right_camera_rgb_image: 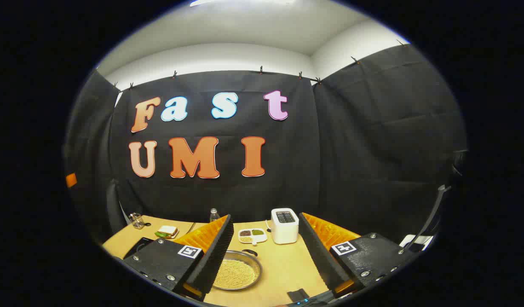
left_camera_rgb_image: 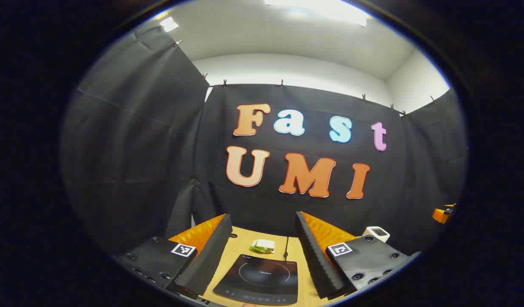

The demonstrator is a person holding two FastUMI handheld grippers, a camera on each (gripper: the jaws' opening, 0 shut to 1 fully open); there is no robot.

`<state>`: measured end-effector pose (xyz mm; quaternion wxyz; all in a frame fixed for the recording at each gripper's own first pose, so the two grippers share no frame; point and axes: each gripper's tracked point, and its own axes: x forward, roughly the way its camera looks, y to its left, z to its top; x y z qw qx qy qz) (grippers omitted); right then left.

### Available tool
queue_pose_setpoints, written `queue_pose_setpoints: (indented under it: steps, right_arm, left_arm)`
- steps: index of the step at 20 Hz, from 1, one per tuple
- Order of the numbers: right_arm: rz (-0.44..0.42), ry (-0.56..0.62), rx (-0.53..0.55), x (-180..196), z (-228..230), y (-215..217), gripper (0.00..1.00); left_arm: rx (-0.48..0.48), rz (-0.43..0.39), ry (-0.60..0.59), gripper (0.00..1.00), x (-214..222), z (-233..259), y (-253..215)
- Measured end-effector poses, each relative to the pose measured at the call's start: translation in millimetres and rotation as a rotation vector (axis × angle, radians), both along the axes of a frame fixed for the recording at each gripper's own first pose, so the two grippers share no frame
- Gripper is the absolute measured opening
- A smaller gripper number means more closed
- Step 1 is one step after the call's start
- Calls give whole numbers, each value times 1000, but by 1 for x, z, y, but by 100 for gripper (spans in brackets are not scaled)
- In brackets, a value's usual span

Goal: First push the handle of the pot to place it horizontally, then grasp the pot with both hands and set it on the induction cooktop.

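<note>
Both grippers, left gripper point(left_camera_rgb_image: 262, 251) and right gripper point(right_camera_rgb_image: 266, 251), hover with jaws apart. The shallow round metal pot point(right_camera_rgb_image: 237, 275), full of grain, sits near the wooden table's point(right_camera_rgb_image: 283, 264) front edge; a hard handle push could spill it.

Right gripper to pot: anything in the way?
No. In the right gripper view the open right gripper hovers over the pot, which sits just ahead between its fingers, partly behind the left finger; bare table beside it.

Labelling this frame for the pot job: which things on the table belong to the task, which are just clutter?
Task things:
pot, holding pale grains
induction cooktop

Lying about:
toaster
sandwich
divided dish
glass jar
bottle
</note>
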<state>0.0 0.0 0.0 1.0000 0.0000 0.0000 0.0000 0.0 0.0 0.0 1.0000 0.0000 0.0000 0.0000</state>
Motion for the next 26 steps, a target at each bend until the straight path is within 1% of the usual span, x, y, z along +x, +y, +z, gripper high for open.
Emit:
queue_pose_setpoints:
  steps: [1, 2, 3, 4, 5, 9, 10, 11, 12, 13, 14, 15, 17, 18, 19, 20, 23, 26]
  right_arm:
    - [16, -5, 6, -3, 0, 7, 100]
    - [21, -8, 16, -5, 0, 13, 100]
    - [22, -5, 22, -7, -2, 20, 95]
    - [31, 5, 22, -9, -7, 28, 100]
    - [38, 10, 23, -11, -8, 36, 95]
    - [48, 0, 58, -24, -10, 66, 95]
    - [46, -12, 64, -29, -12, 71, 100]
    - [26, -14, 65, -30, -13, 72, 95]
    - [21, 8, 63, -32, -21, 76, 95]
    - [47, 25, 56, -35, -26, 86, 95]
    - [56, 30, 46, -39, -26, 92, 95]
    - [44, 29, 34, -40, -25, 90, 95]
    - [32, 31, 33, -40, -24, 87, 95]
    - [36, 29, 40, -41, -22, 90, 100]
    - [34, 31, 51, -42, -22, 90, 95]
    - [32, 32, 62, -40, -23, 90, 95]
    - [30, 33, 69, -36, -24, 92, 95]
    - [30, 59, 48, -31, -32, 91, 95]
  left_arm:
    - [0, 9, -6, 97, -3, -2, 6]
    - [8, 16, -5, 97, -2, -3, 12]
    - [17, 20, 8, 96, -2, -4, 18]
    - [20, 6, 14, 97, -2, -2, 20]
    - [19, -12, 6, 98, -1, 5, 22]
    - [-7, -50, -11, 97, -1, 9, 41]
    - [-17, -64, -8, 97, -2, 5, 45]
    - [-18, -68, 10, 97, -2, -1, 51]
    - [-7, -58, 62, 96, -3, -12, 59]
    - [10, -62, 89, 97, -5, -18, 63]
    - [28, -67, 72, 97, -5, -15, 65]
    - [41, -63, 51, 98, 2, -5, 70]
    - [41, -61, 41, 97, 5, -3, 70]
    - [30, -81, 34, 97, 7, -2, 64]
    - [23, -96, 30, 97, 8, -1, 61]
    - [26, -97, 33, 97, 11, -2, 61]
    - [37, -56, 31, 97, 22, -2, 71]
    - [48, -37, 34, 98, 24, -6, 74]
